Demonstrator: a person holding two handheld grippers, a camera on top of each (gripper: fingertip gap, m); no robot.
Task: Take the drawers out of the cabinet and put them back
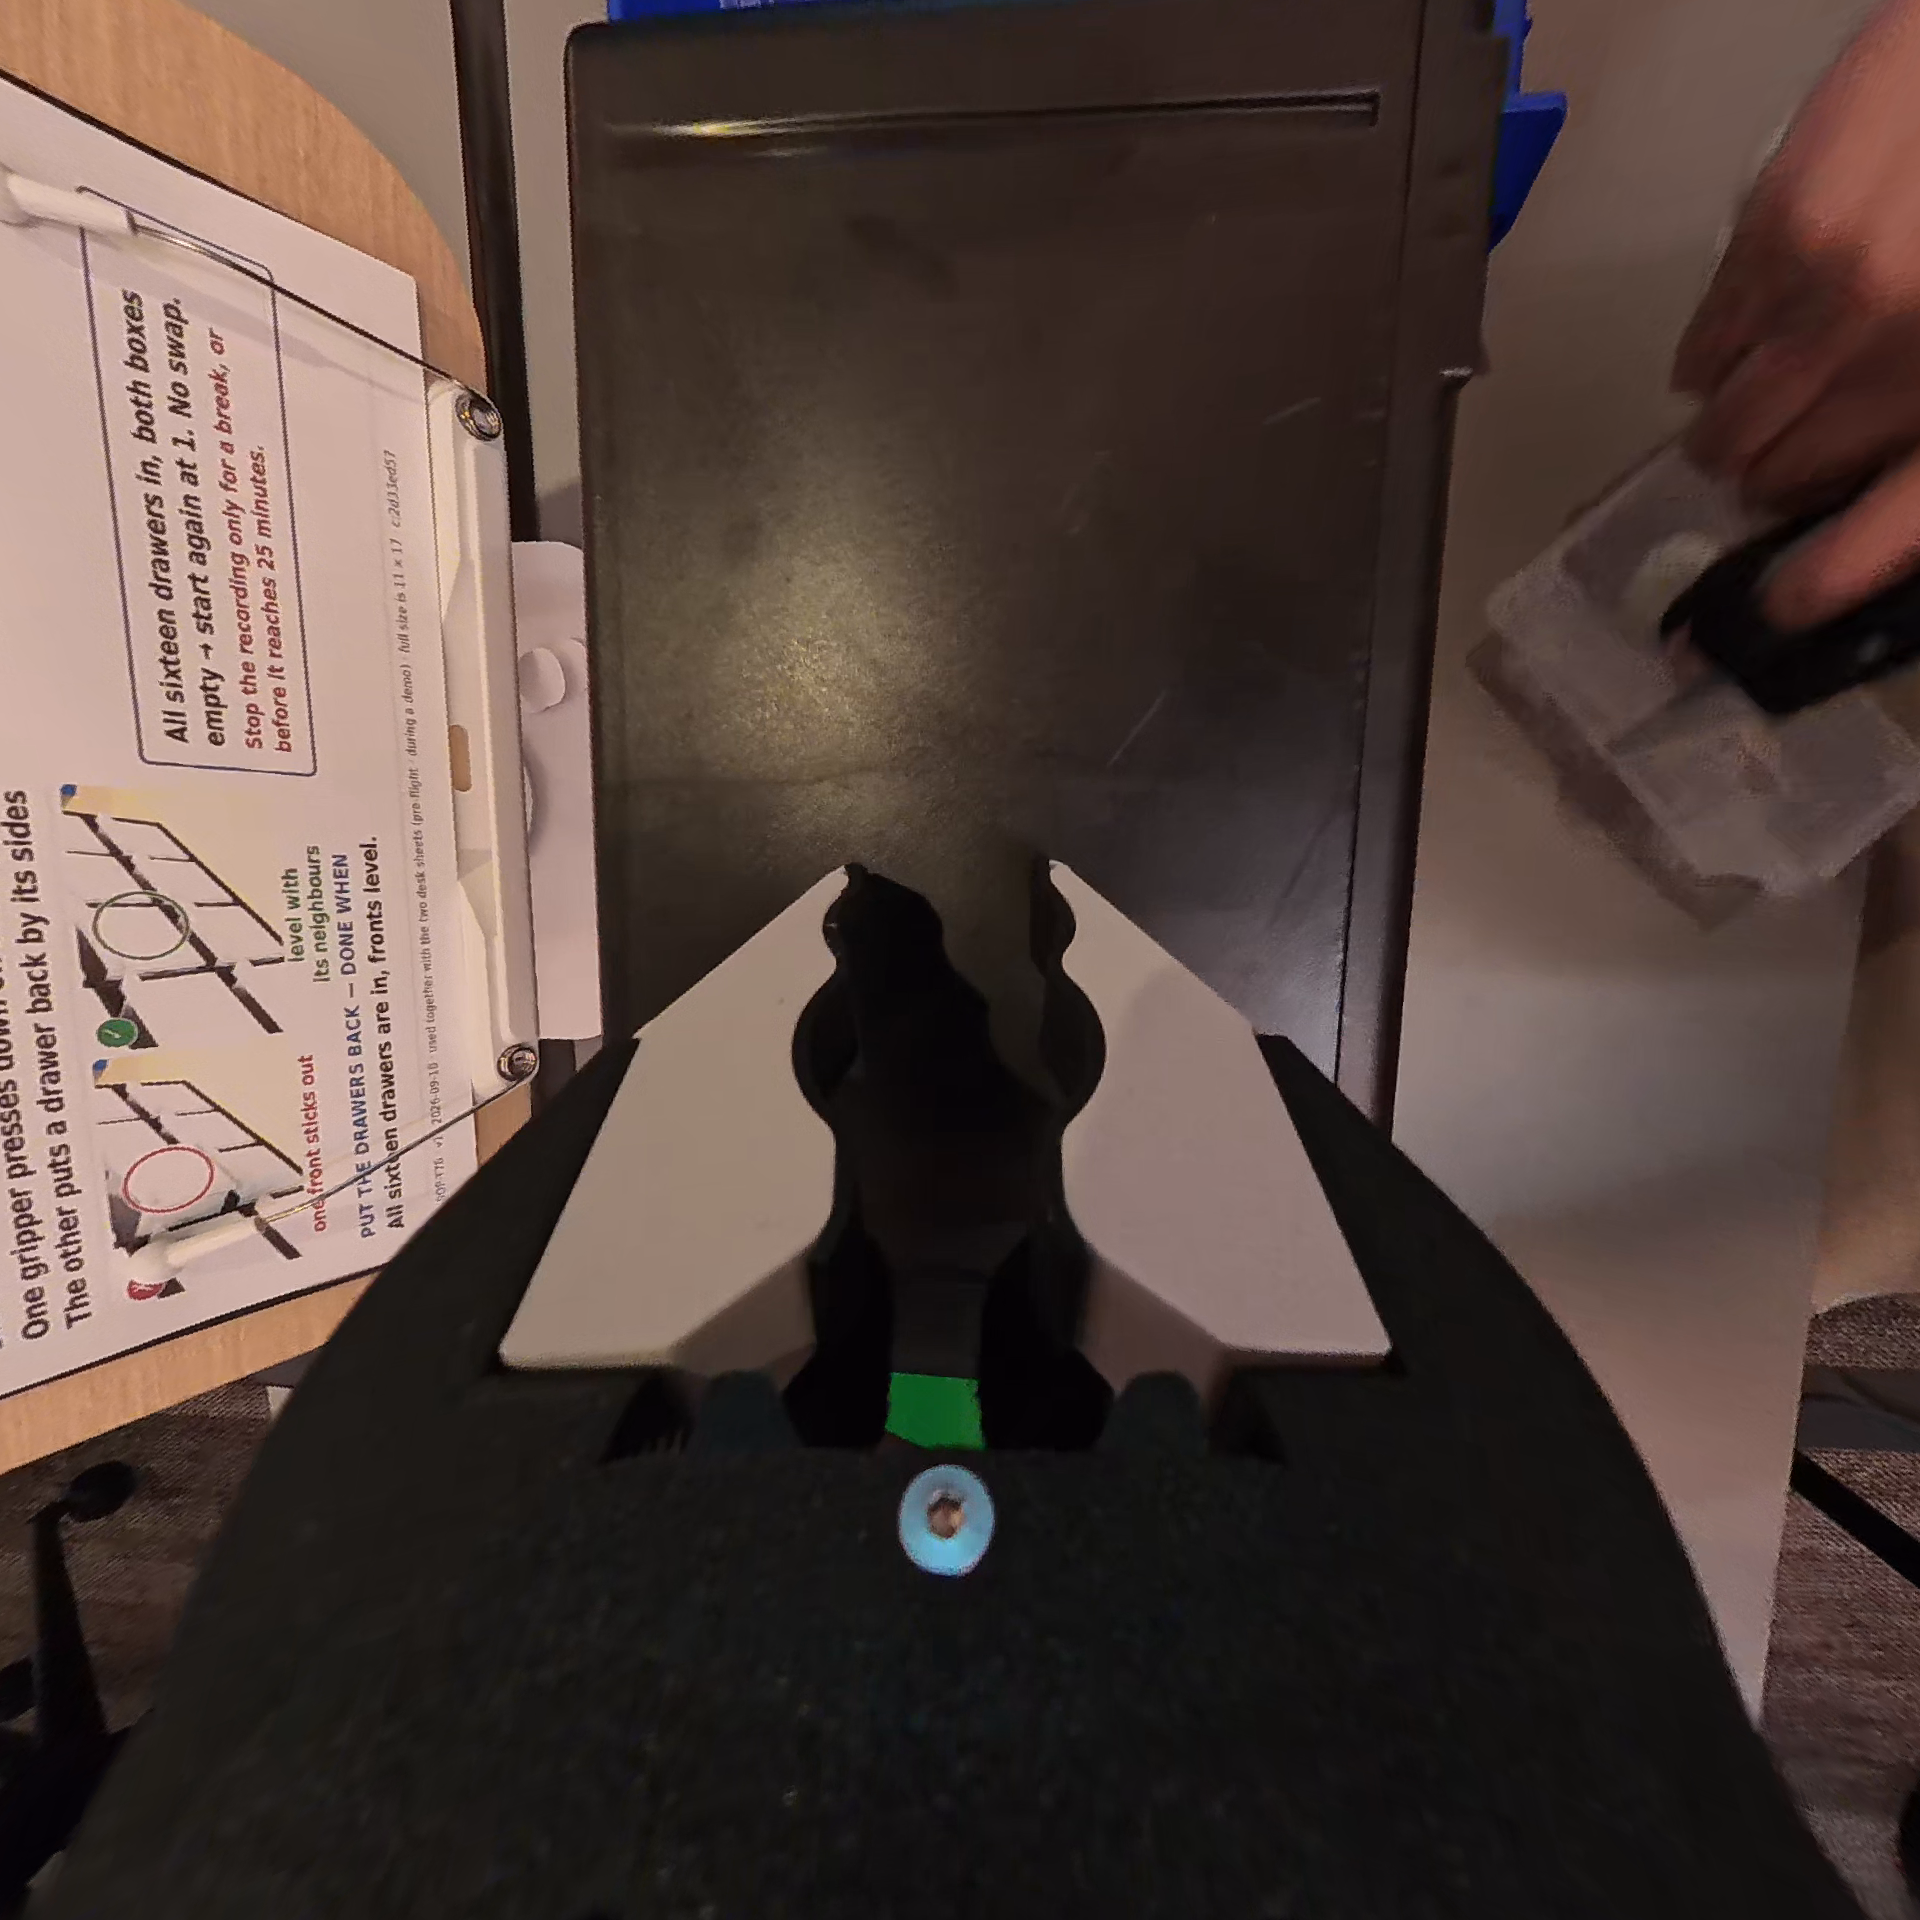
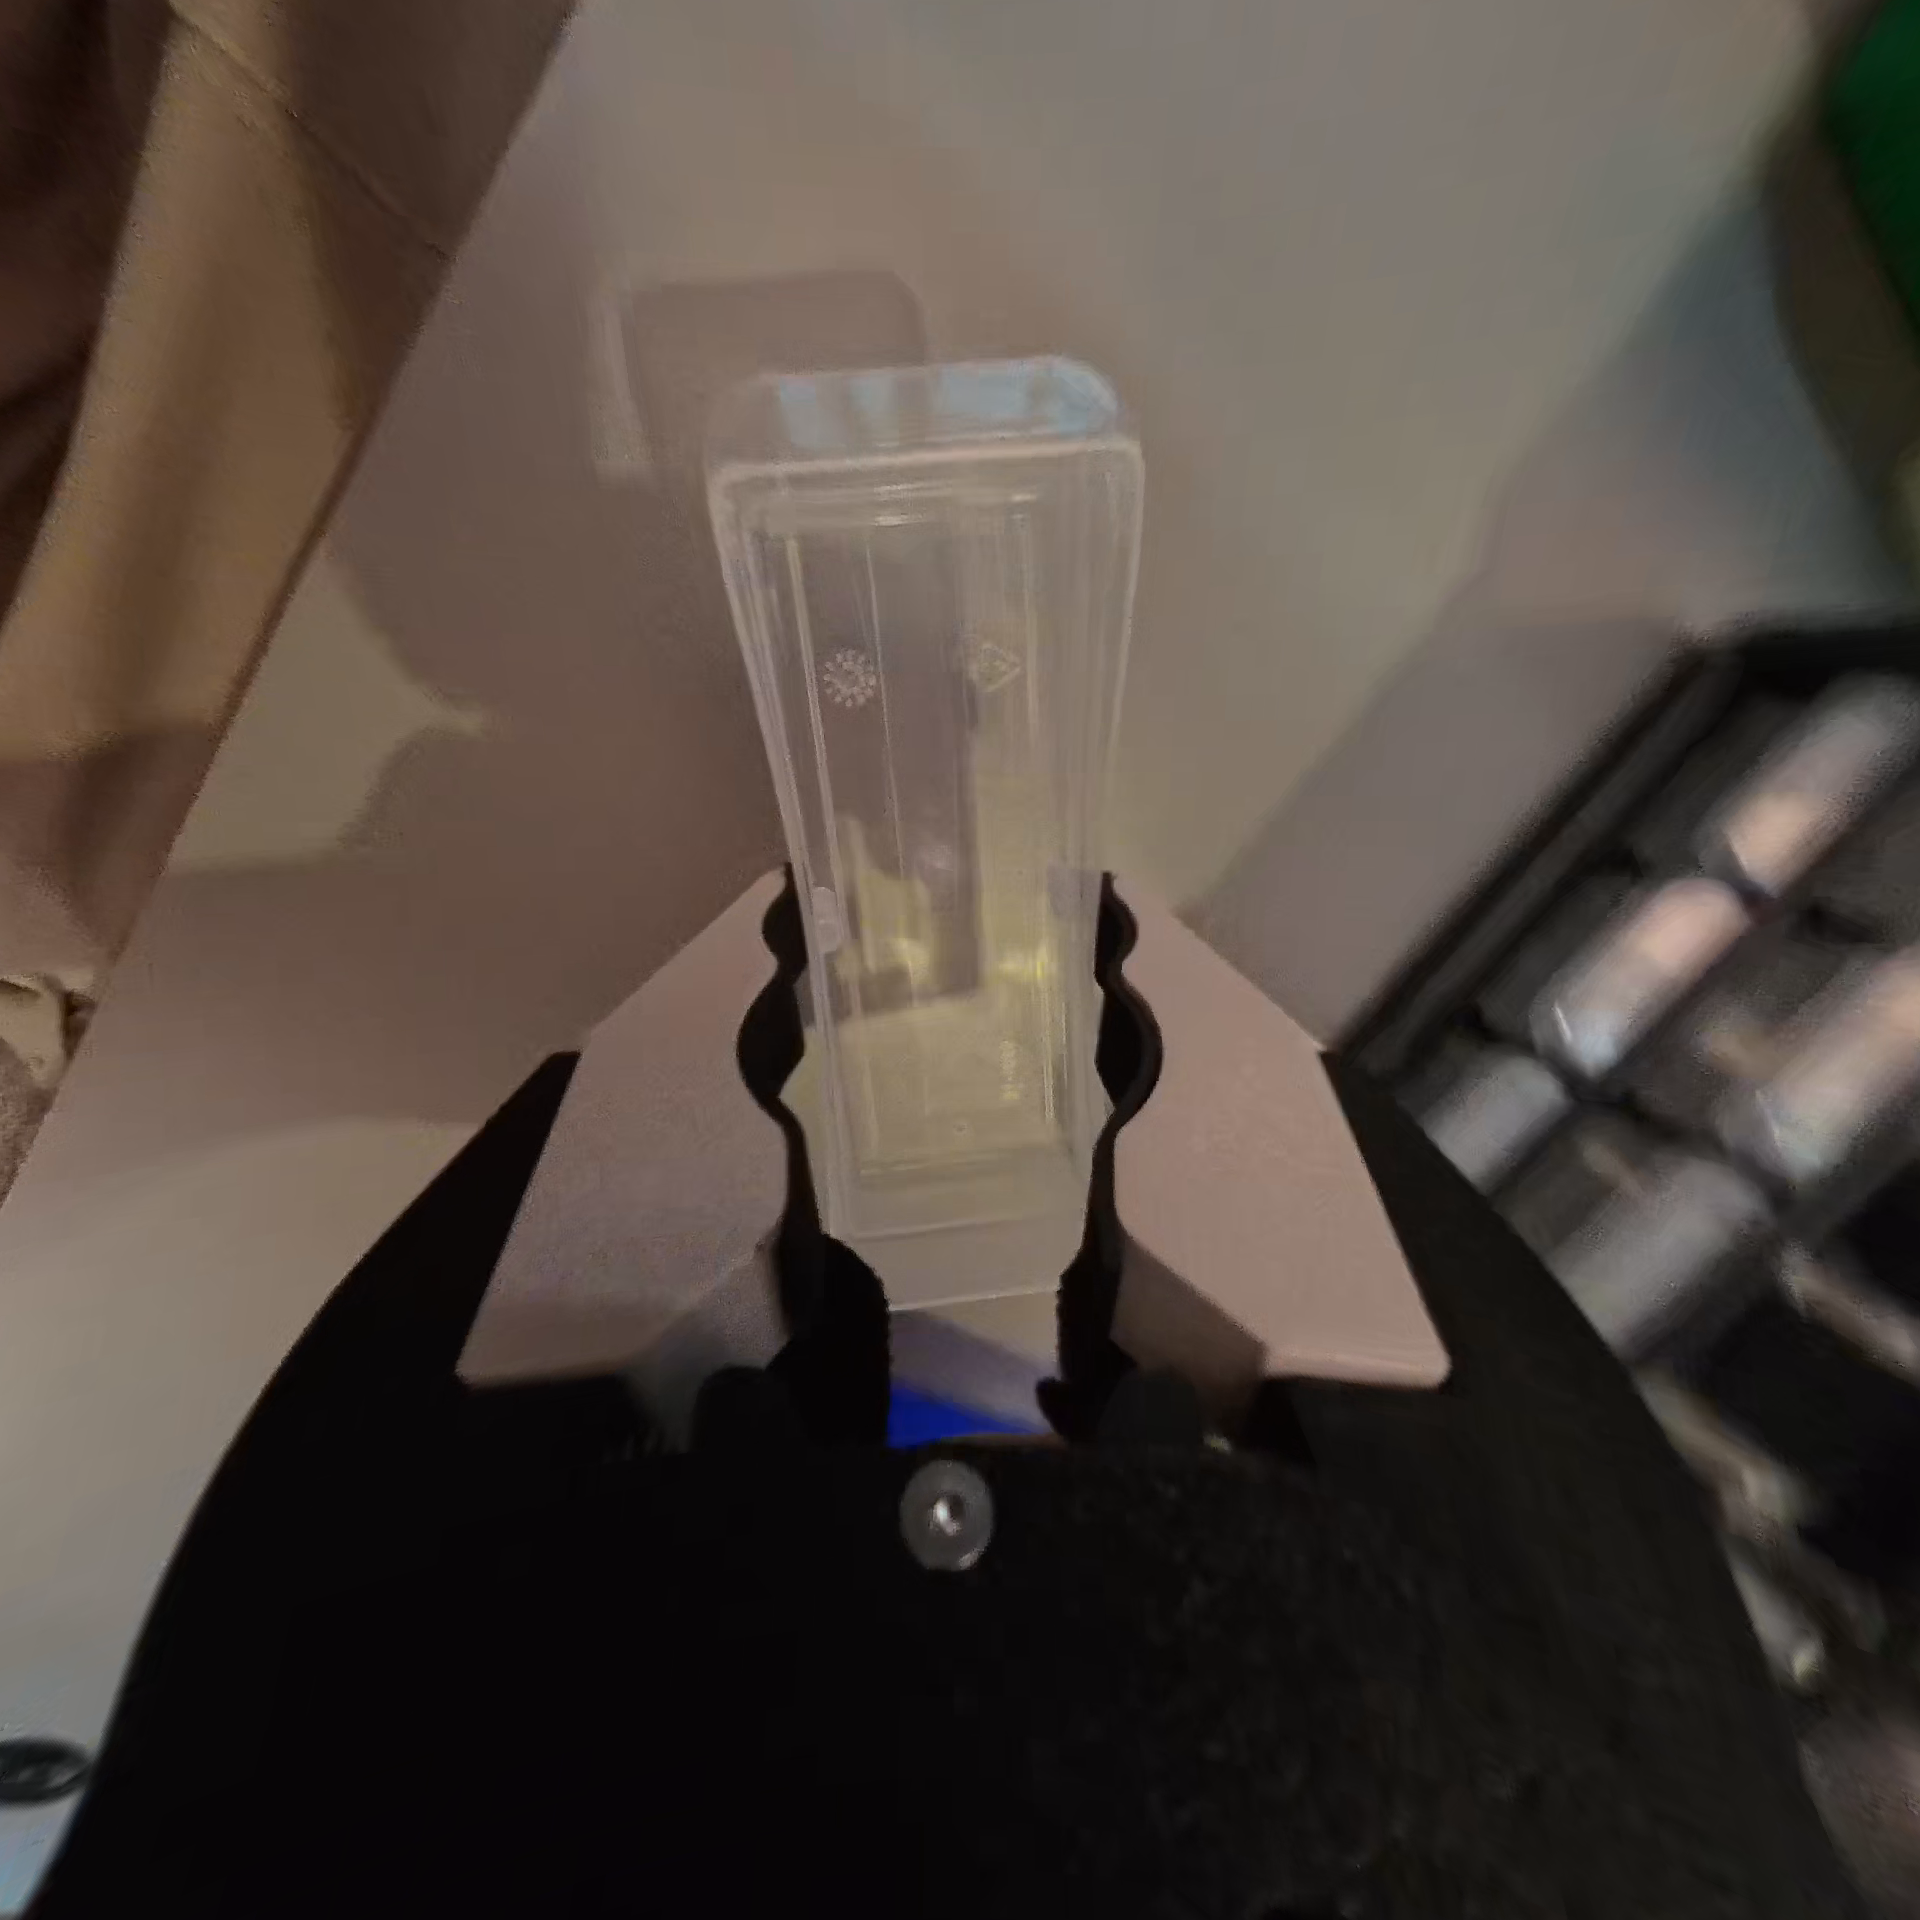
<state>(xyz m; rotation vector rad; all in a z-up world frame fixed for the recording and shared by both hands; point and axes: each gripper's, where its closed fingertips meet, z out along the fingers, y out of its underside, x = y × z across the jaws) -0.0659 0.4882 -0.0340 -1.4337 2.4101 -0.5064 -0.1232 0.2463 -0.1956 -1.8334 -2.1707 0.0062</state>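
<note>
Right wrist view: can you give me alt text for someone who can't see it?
The right tongs grip a clear, empty plastic drawer by its sides, holding it out over a pale table. At the right edge, blurred, is a dark cabinet with more clear drawers in its slots.

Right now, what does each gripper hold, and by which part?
The right gripper clamps a clear plastic drawer by its long sides. The left gripper holds nothing.
</note>
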